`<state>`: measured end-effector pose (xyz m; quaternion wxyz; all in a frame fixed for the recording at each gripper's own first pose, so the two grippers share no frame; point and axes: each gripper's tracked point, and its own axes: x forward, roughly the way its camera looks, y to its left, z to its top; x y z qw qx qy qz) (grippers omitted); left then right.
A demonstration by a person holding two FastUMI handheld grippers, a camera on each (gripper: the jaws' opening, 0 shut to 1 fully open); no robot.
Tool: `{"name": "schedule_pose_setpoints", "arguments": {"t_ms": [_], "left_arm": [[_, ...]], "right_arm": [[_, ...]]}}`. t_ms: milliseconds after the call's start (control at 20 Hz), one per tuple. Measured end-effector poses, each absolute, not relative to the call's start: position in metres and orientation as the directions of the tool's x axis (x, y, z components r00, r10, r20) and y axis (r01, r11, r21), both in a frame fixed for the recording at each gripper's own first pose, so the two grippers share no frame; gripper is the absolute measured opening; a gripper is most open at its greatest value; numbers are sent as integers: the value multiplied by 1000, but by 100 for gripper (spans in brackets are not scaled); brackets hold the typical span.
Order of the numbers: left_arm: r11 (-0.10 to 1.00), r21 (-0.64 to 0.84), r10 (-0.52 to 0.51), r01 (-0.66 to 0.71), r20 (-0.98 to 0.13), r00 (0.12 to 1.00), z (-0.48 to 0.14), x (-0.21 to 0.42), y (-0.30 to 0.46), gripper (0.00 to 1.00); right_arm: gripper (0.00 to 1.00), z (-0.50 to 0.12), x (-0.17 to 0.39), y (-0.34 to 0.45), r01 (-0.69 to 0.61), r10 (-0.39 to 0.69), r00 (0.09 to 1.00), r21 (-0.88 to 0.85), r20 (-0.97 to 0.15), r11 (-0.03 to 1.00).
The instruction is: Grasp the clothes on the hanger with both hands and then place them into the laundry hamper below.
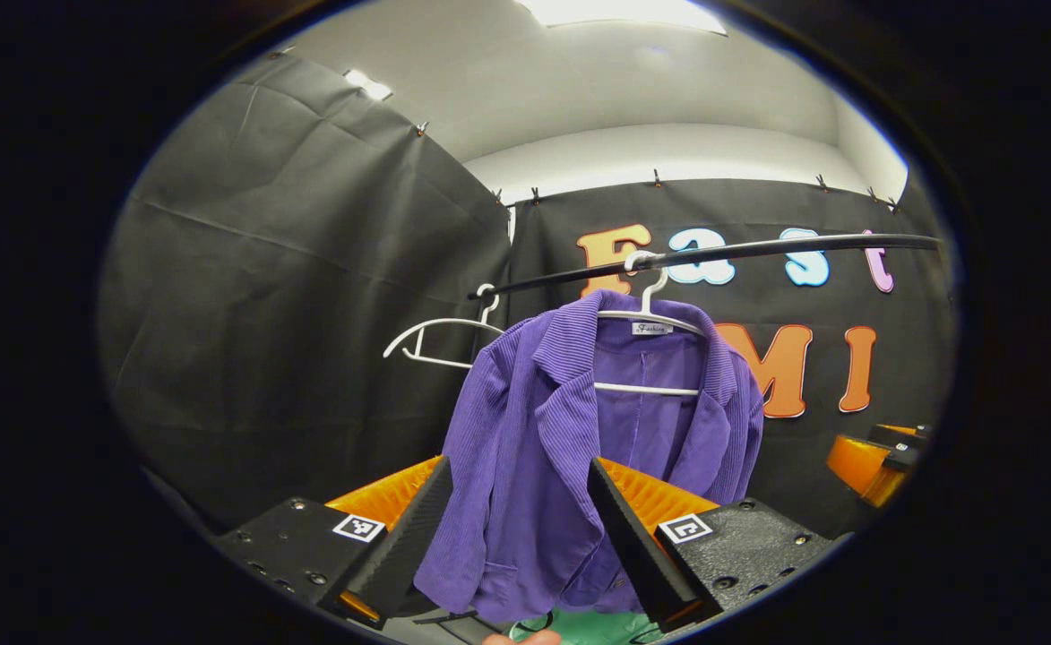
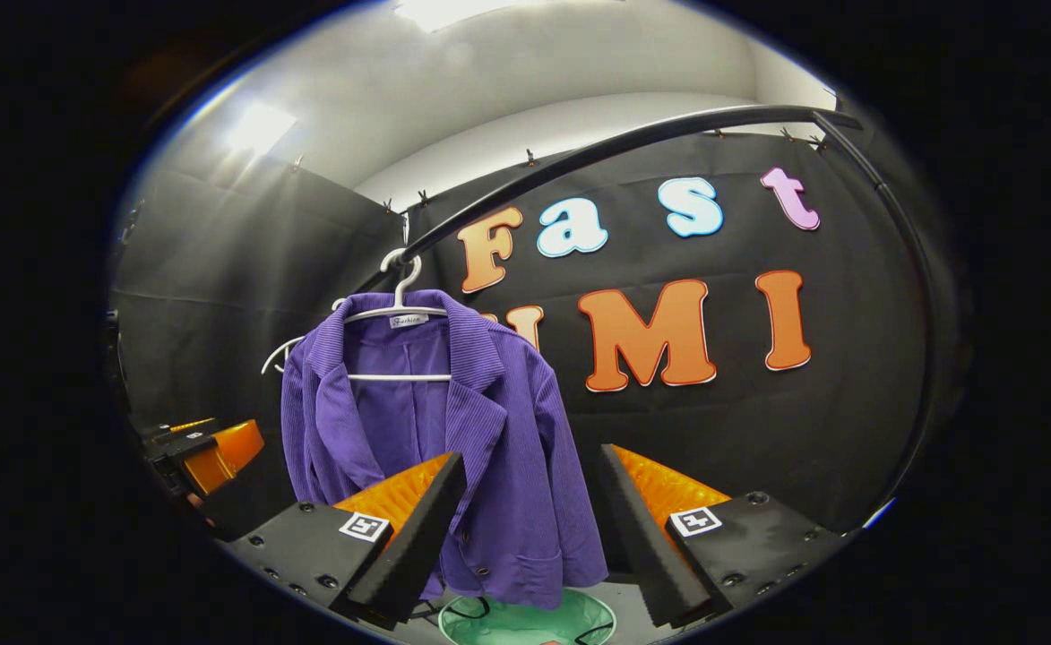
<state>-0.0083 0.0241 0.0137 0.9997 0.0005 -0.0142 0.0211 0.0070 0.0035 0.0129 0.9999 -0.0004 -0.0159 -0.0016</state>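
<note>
On one black rail (image 1: 758, 248), two white hangers (image 1: 659, 358), one purple jacket (image 1: 561, 448), both grippers' jaws apart, one green hamper (image 2: 525, 620) below.

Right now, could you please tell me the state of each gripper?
Left gripper: open, holding nothing; purple jacket hangs ahead between its fingers.
Right gripper: open, holding nothing.

The jacket (image 1: 525, 448) is ribbed, matt purple corduroy cloth. Its hanger (image 1: 649, 315) looks like smooth white plastic, hung on a glossy dark rail (image 1: 758, 249) that looks like metal. The hamper (image 2: 525, 620) below has a green, slightly shiny lining.
</note>
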Motion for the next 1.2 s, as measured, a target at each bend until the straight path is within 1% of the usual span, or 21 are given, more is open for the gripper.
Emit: {"name": "schedule_pose_setpoints", "arguments": {"t_ms": [50,100,150,250,300,350,400,450,500,650,700,800,850,900,950,1000,1100,1150,1200], "left_arm": [[999,-3,45,-45,26,999,13,-8,25,96],[999,-4,49,-49,23,999,12,-8,27,94],[998,-5,55,-55,21,998,12,-8,30,94],[998,-6,63,-63,18,998,12,-8,35,94],[998,-4,67,-67,17,998,12,-9,39,96],[997,-1,71,-71,18,997,12,-11,43,96],[997,4,76,-76,17,997,12,-12,47,96],[997,11,82,-82,15,997,13,-14,52,96],[996,18,86,-87,14,996,12,-15,57,96],[995,32,96,-96,6,995,8,-21,71,96],[995,35,94,-94,1,996,6,-22,75,94],[995,45,95,-94,-6,996,3,-25,85,94],[995,49,91,-90,-10,996,1,-26,89,94],[995,53,84,-83,-13,996,-1,-27,93,94],[996,54,76,-75,-17,997,-2,-27,96,94],[997,53,65,-64,-22,998,-4,-27,100,94],[999,40,38,-36,-33,999,-8,-24,105,94],[999,30,22,-21,-37,999,-10,-22,106,96],[1000,18,5,-5,-40,999,-11,-19,107,94]], "right_arm": [[94,16,10,4,0,0,999,-11,44,1000],[94,19,14,7,-9,10,998,-19,55,1000],[94,19,19,12,-26,27,998,-21,64,999],[94,11,32,25,-64,64,997,-8,47,998],[94,6,41,30,-76,76,996,-1,37,997],[98,2,50,35,-86,86,996,5,29,996],[94,-2,60,40,-93,93,995,8,22,996],[98,-6,71,45,-100,100,995,5,14,995],[94,-10,82,51,-108,108,994,3,10,994],[94,-34,113,71,-126,126,991,13,-33,992],[94,-45,123,76,-125,126,991,20,-48,992],[94,-65,143,82,-104,105,992,23,-75,994],[98,-74,156,83,-87,88,992,21,-86,996],[98,-83,168,85,-71,73,992,19,-99,997],[94,-92,181,85,-51,53,993,15,-108,999],[98,-96,190,86,-29,30,993,9,-117,1000],[98,-106,200,79,21,-22,992,-10,-126,1000],[97,-108,204,71,58,-61,990,-22,-125,998],[95,-110,203,62,94,-96,988,-27,-124,995]]}}
